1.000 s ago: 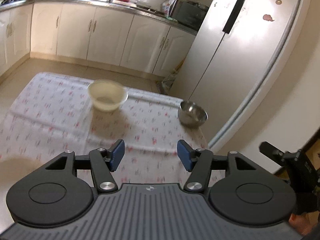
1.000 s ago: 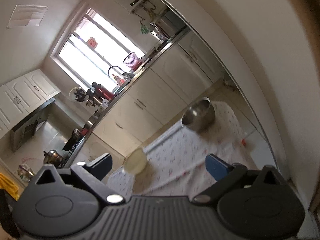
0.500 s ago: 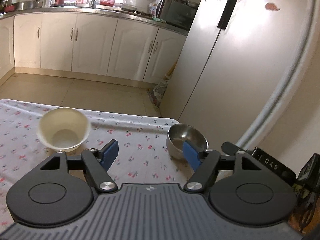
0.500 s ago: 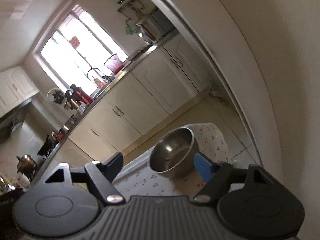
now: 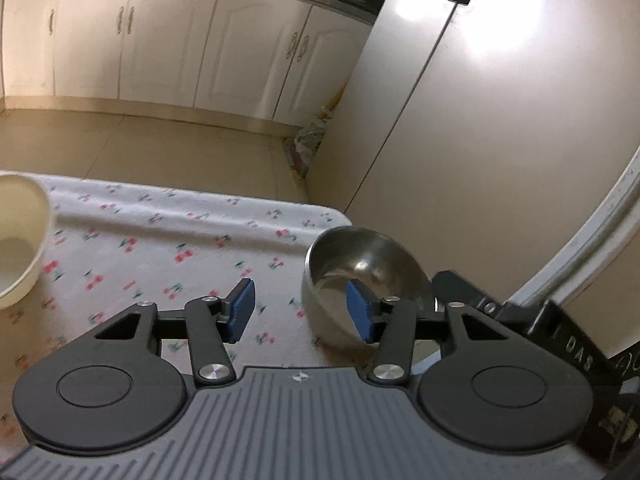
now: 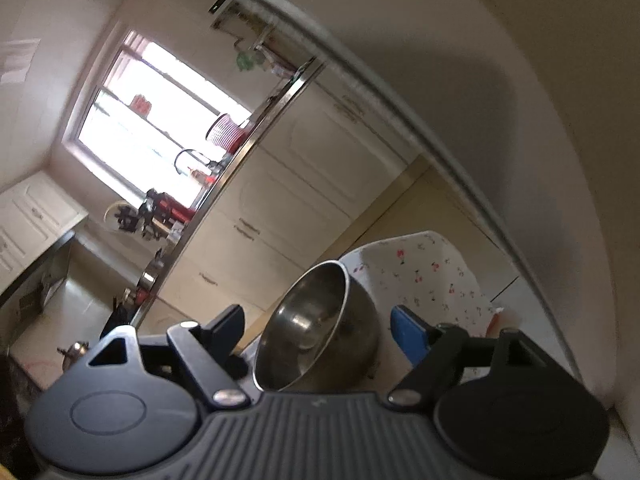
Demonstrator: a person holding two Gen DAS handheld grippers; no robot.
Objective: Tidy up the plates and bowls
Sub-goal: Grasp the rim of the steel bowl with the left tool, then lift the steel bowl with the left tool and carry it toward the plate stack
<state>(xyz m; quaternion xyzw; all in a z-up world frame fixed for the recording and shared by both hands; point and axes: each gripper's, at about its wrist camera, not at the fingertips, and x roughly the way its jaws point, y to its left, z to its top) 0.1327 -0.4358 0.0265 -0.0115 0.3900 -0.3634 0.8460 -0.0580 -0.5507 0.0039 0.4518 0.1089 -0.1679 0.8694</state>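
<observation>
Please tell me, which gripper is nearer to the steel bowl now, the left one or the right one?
Right. The steel bowl sits between the right gripper's opening jaws, pads apart from it. The left gripper, jaws closing, is beside the bowl with one finger before its rim.

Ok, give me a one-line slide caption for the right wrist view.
Right gripper with opening jaws around a steel bowl on the cherry-print tablecloth, pads not pressing it.

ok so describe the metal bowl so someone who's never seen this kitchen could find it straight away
Start at the tall pale fridge, then look down to the table with the cherry-print cloth in front of it. The metal bowl sits near the cloth's corner closest to the fridge. It is shiny steel, unlike the cream bowl at the other side.
</observation>
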